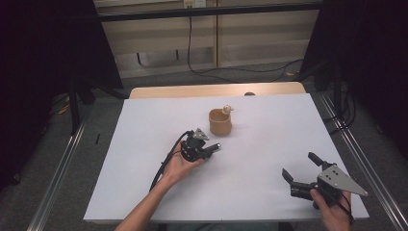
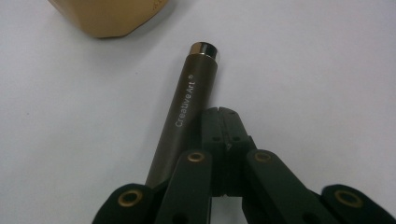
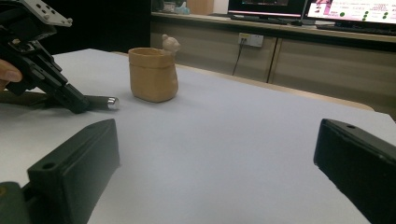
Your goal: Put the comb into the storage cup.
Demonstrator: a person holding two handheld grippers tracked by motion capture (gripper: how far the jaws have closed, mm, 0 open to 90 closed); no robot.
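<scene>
Left gripper view: left tongs [image 2: 223,112] closed, resting beside and touching a dark pen [image 2: 187,107] lying on the white desk [image 2: 303,70] near a tan cup [image 2: 107,16]; right tongs [image 3: 215,158] open, empty.

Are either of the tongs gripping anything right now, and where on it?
Nothing is gripped. Left tongs are shut beside the dark pen lying on the table; right tongs are open.
</scene>
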